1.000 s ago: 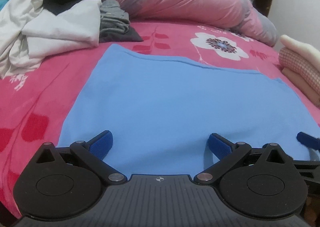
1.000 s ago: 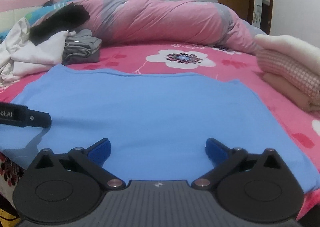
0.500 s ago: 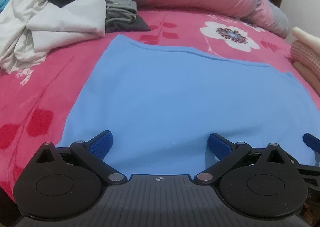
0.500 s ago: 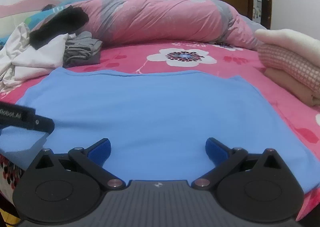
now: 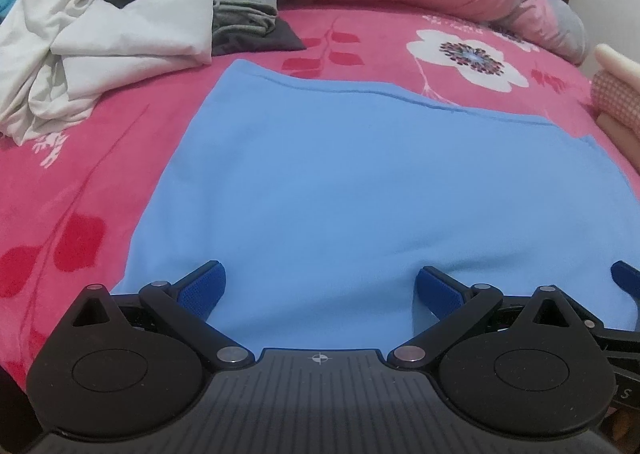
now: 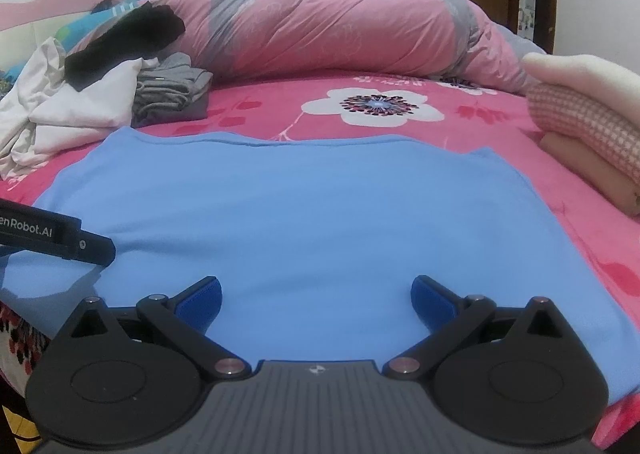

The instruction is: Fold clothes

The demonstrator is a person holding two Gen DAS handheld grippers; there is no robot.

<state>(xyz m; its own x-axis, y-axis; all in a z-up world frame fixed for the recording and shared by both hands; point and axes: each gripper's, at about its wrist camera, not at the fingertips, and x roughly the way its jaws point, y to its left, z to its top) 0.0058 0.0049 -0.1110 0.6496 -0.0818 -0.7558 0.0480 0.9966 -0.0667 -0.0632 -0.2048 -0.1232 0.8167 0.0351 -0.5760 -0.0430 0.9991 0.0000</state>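
1. We hold the left gripper (image 5: 318, 288) low over the near edge of the bed, its blue-padded fingers (image 5: 200, 290) spread wide and grasping nothing.
2. Our right gripper (image 6: 316, 296) sits beside it at the same near edge, fingers (image 6: 434, 300) likewise released and empty; both point toward the far side of the bed.
3. The smooth light-blue cloth garment (image 5: 360, 189) lies flat on the pink flowered bedsheet (image 5: 80, 181), its near hem under both sets of fingers.
4. Its long axis runs left to right across the bed; a stitched edge (image 6: 280, 142) faces the far side.
5. Toward the far left corner lies a crumpled white garment (image 5: 100, 45), with a black cloth (image 6: 124, 43) on top and a folded grey garment (image 6: 172, 91) beside it, all apart from the blue one.
6. At the right edge sits a stack of folded cream and pink-checked fabrics (image 6: 588, 121), near the blue garment's right side.
7. A rolled pink and grey quilt (image 6: 340, 37) lines the far edge; bare sheet stays open between it and the garment.
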